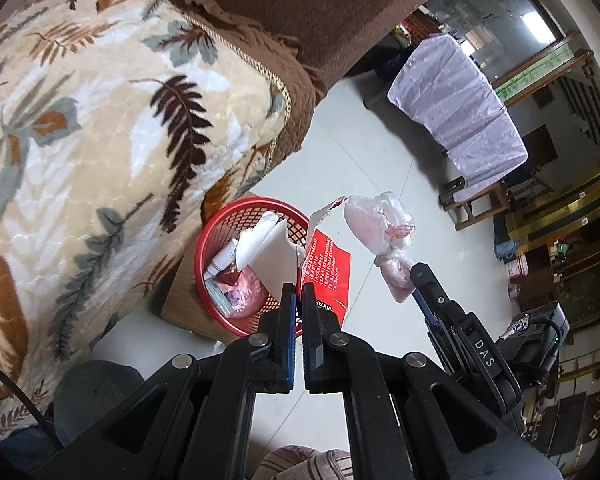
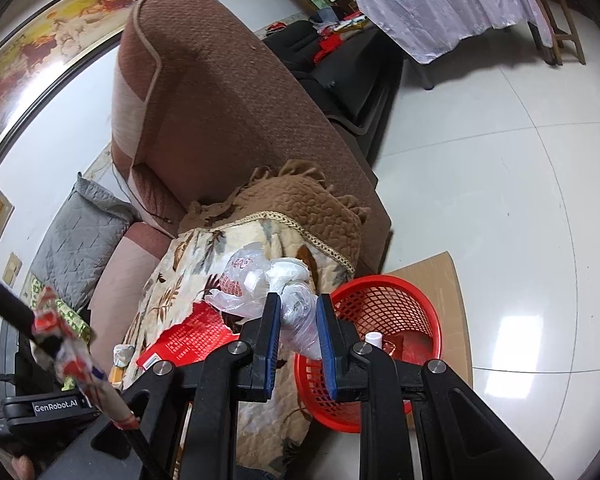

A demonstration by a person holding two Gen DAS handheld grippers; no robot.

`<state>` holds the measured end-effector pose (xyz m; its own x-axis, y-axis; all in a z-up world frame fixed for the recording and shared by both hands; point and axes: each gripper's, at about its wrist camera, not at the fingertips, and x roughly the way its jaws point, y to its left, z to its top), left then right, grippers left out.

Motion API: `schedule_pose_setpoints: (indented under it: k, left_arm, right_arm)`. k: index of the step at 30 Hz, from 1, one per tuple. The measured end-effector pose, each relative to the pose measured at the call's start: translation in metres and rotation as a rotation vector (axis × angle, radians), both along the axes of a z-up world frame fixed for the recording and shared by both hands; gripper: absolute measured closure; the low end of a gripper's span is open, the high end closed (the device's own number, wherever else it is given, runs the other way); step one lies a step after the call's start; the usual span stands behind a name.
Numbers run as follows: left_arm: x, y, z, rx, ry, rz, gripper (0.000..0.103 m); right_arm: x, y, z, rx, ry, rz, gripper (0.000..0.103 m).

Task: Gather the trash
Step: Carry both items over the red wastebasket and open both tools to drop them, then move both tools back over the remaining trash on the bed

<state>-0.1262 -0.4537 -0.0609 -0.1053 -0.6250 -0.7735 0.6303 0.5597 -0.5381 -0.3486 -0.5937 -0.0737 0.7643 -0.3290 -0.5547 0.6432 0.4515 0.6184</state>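
A red mesh basket (image 1: 224, 236) (image 2: 384, 308) stands on the floor beside the sofa, with paper and wrappers inside. My left gripper (image 1: 299, 292) is shut on a torn red and white carton (image 1: 326, 268), held just over the basket's right rim; the carton (image 2: 188, 334) also shows in the right wrist view. My right gripper (image 2: 298, 312) is shut on a crumpled clear plastic bag (image 2: 260, 280), held above the basket's left side. In the left wrist view that bag (image 1: 380, 228) hangs to the right of the carton, with the right gripper's fingers (image 1: 424, 280) below it.
A brown sofa (image 2: 228, 100) draped with a leaf-patterned blanket (image 1: 80, 140) fills the left. Cardboard (image 2: 440, 272) lies under the basket on the white tile floor (image 2: 500, 180). A table under a lilac cloth (image 1: 456, 108) and a wooden stool (image 1: 476, 204) stand further off.
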Motion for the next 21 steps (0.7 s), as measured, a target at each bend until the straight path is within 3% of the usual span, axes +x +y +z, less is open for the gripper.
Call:
schedule_pose_setpoints:
  k: [10, 11, 12, 14, 16, 21]
  left_arm:
    - [0.003, -0.028, -0.027, 0.049, 0.019, -0.018, 0.101]
    - [0.004, -0.03, -0.03, 0.057, 0.02, -0.012, 0.1]
    - [0.006, -0.031, -0.035, 0.07, 0.029, -0.007, 0.099]
    - [0.01, -0.032, -0.047, 0.089, 0.061, 0.004, 0.079]
    - [0.014, -0.027, -0.053, 0.085, 0.087, 0.027, 0.07]
    - [0.016, -0.01, -0.043, 0.055, 0.083, 0.036, 0.066]
  right_arm:
    - [0.006, -0.012, -0.021, 0.044, 0.021, -0.014, 0.081]
    - [0.007, -0.014, -0.023, 0.053, 0.018, -0.011, 0.079]
    - [0.007, -0.015, -0.026, 0.069, 0.017, -0.013, 0.066]
    - [0.004, -0.017, -0.03, 0.084, 0.016, -0.032, 0.042]
    - [0.002, -0.016, -0.029, 0.079, 0.008, -0.033, 0.041]
    - [0.002, -0.013, -0.017, 0.057, -0.018, -0.01, 0.041]
